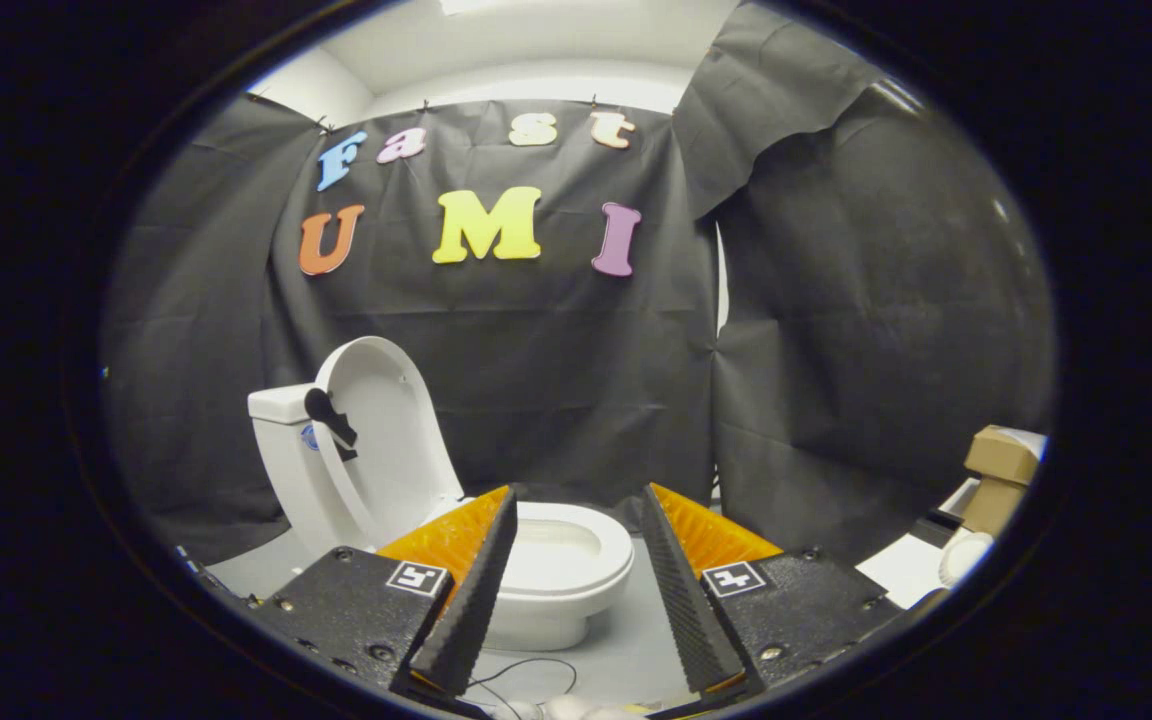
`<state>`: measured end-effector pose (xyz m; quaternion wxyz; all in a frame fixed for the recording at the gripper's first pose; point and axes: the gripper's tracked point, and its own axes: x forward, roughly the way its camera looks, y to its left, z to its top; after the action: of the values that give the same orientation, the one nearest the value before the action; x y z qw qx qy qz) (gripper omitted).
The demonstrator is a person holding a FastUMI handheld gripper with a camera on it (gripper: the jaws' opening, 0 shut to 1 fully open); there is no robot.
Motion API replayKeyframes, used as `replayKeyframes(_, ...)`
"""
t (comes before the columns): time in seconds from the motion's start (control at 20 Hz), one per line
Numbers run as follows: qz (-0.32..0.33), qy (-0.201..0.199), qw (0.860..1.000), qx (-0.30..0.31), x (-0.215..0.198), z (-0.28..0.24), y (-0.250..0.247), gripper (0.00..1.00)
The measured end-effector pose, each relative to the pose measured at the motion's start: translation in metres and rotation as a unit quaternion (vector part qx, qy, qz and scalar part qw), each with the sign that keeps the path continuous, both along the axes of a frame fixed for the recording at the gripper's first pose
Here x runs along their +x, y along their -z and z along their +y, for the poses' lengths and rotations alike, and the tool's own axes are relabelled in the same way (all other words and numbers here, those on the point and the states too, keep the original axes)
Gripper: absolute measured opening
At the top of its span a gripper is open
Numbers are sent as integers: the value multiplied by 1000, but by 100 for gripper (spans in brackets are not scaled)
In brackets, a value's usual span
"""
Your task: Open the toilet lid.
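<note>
Black cloth wall (pixel 556 400) hangs behind everything I see, creased, with a second sheet overlapping it on the right. Grey floor (pixel 626 650) runs under the scene.

White toilet (pixel 376 480) stands on that floor, ahead of my fingers and toward the left one. Its lid (pixel 386 440) is already up, upright and leaning back against the tank (pixel 281 405). A black lever (pixel 329 417) sticks out at the tank's side, just in front of the lid's edge. The bowl (pixel 566 555) with its seat down shows between my two fingers, partly hidden by the left one.

My gripper (pixel 576 590) is spread wide and holds nothing; both black ribbed fingers (pixel 471 600) are clear of the toilet, with orange backing behind each.

Right of the fingers, near the wall, sit a cardboard box (pixel 1001 455) and some white items (pixel 936 560) I cannot identify.

A thin black cable (pixel 526 668) loops on the floor between the fingers, close to the bowl's base.
</note>
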<state>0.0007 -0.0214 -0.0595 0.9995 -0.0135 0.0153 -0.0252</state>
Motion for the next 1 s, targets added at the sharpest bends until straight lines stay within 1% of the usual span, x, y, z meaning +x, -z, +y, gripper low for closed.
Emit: replayKeyframes(1.0, 6, 2, 1000, 18, 0, -11, -2, 79)
